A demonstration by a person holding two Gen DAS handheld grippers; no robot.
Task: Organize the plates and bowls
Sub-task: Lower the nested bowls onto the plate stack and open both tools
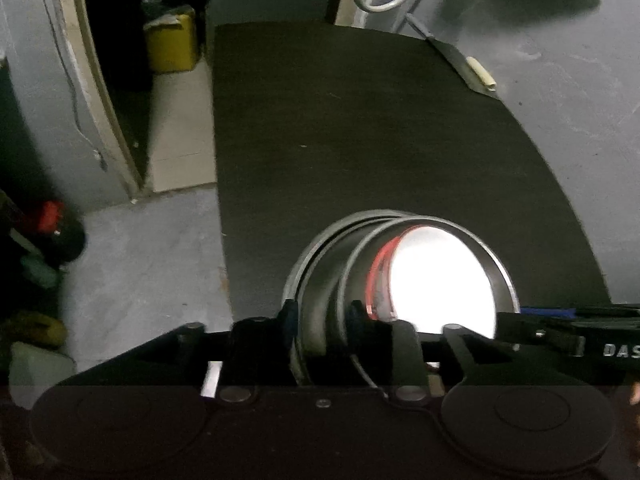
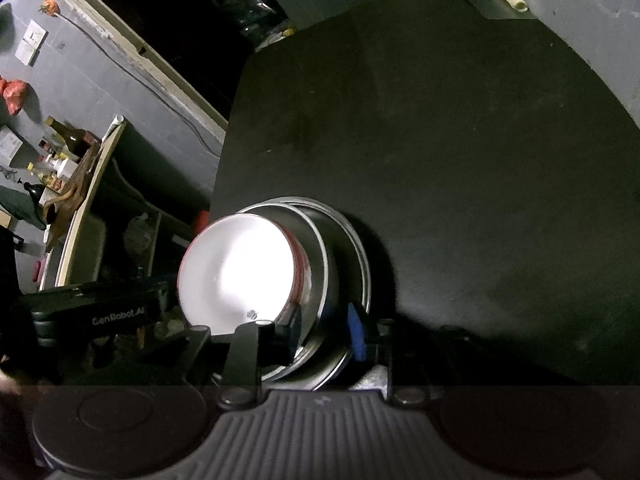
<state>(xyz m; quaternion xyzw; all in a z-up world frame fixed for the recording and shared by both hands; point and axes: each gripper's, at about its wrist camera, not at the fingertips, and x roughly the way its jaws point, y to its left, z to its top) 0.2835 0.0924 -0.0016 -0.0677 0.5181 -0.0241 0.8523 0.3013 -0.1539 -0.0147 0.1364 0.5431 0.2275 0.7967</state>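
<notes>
Bowls stacked; both grippers straddle rims, loosened — shelf bottles right-only.

On the one dark bench stands a single stack: one white bowl with a red rim, nested in two steel bowls, between two grippers.

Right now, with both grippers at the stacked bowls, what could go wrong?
1. The stack sits by the black table's left edge; a nudge that way could tip it off.
2. The steel bowls look unevenly nested, rims offset; the white bowl may shift.
3. Left hand-held gripper and right hand-held gripper straddle opposite rims; uneven withdrawal could drag the stack.
</notes>
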